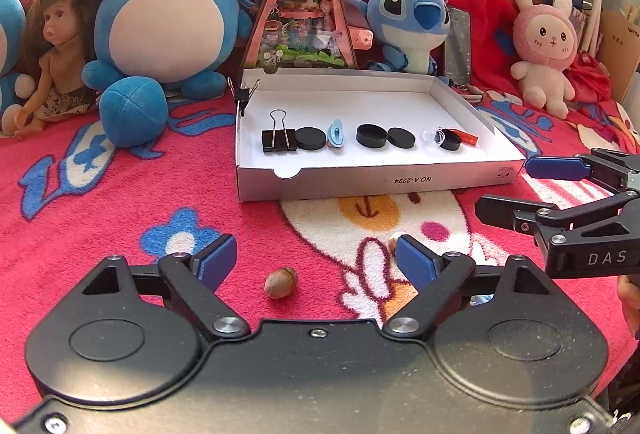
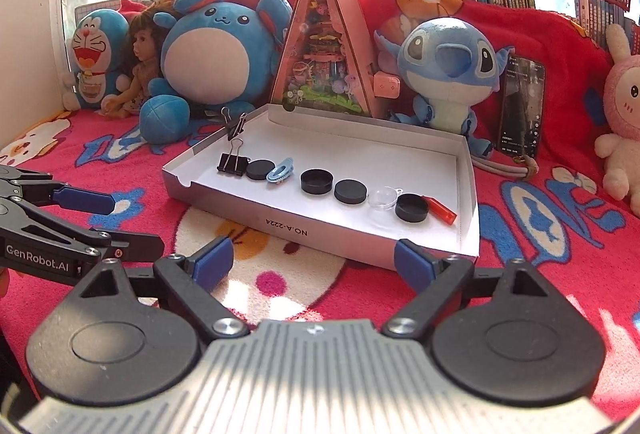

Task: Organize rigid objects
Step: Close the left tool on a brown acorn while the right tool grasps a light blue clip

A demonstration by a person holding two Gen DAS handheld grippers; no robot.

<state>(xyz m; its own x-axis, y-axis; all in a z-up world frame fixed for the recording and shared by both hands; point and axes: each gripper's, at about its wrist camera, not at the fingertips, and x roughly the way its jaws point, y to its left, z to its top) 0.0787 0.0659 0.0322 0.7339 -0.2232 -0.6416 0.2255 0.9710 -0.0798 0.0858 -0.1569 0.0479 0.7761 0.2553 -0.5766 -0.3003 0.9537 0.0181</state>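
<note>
Acorn (image 1: 281, 282), small, brown and loose on the red fleece blanket (image 1: 120, 201), sits between my wide-open, empty left gripper (image 1: 316, 261), short of the shallow white cardboard tray (image 1: 376, 179); right gripper (image 2: 314, 261) also gapes empty.

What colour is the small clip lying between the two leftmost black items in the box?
Light blue; the hair clip shows best in the right wrist view.

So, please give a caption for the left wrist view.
Open left gripper over an acorn before the white box.
</note>
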